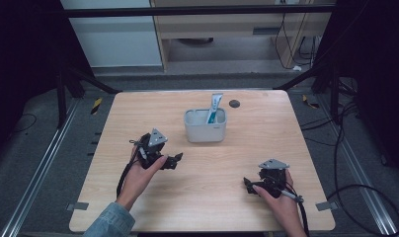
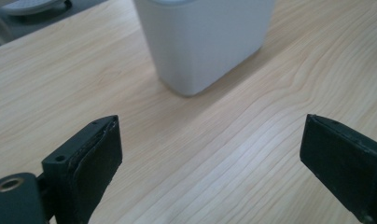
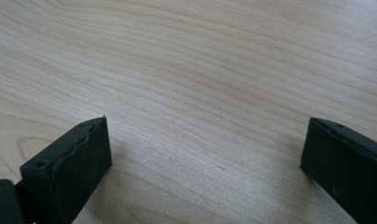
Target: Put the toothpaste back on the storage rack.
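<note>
A white rectangular cup [image 1: 205, 125] stands near the middle of the wooden table [image 1: 266, 148], with a blue and white tube [image 1: 214, 109] leaning inside it. The same cup [image 2: 203, 42] rises just ahead in the left gripper view. My left gripper [image 1: 177, 160] rests on the table to the cup's front left, jaws wide apart and empty. Its midpoint is the left gripper [image 2: 210, 158]. My right gripper [image 1: 248, 185] sits near the front right of the table, also open over bare wood, seen as the right gripper [image 3: 205, 163].
A small dark round disc [image 1: 234, 103] lies on the table behind the cup to the right. Black frame posts and cables surround the table. A white cabinet and a wooden shelf stand on the floor beyond the far edge.
</note>
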`<action>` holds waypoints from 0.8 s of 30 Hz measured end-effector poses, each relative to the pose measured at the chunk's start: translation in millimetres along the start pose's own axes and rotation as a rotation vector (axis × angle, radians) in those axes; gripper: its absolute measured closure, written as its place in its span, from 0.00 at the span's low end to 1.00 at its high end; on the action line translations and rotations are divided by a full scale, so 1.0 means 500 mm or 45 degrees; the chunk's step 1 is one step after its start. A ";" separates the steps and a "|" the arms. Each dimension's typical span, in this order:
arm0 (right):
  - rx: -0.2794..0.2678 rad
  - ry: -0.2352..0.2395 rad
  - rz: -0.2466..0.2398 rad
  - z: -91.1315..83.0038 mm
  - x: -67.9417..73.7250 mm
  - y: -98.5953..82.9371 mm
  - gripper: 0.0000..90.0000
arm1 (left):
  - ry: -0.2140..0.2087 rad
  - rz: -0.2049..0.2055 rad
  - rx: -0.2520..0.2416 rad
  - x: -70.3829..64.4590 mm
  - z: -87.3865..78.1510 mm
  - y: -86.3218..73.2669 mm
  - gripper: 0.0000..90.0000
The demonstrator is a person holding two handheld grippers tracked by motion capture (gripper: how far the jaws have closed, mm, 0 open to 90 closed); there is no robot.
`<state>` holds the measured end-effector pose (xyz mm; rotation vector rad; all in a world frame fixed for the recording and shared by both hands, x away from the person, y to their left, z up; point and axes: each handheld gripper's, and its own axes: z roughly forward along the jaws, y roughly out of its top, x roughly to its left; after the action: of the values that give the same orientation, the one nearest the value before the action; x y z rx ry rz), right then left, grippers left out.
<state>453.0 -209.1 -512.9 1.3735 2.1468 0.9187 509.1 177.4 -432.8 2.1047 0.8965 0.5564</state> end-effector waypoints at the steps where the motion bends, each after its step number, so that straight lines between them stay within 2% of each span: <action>1: 0.000 0.000 0.000 0.000 0.000 0.000 0.02 | -0.006 -0.012 0.006 0.003 0.002 -0.008 0.06; 5: 0.000 0.000 0.000 0.000 0.000 0.000 0.02 | 0.010 -0.024 0.033 0.014 0.002 -0.036 0.06; 11: 0.000 -0.001 0.000 0.000 0.000 0.000 0.02 | 0.021 -0.088 0.046 0.039 -0.005 -0.070 0.06; 19: 0.000 -0.001 0.000 0.000 0.000 0.000 0.02 | 0.062 -0.127 0.081 0.073 -0.014 -0.120 0.06; 24: 0.000 -0.001 0.000 0.000 0.000 0.000 0.02 | 0.115 -0.156 0.101 0.105 -0.025 -0.157 0.06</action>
<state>453.0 -209.0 -512.9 1.3733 2.1463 0.9184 503.3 258.7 -482.0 2.0917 1.1075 0.5635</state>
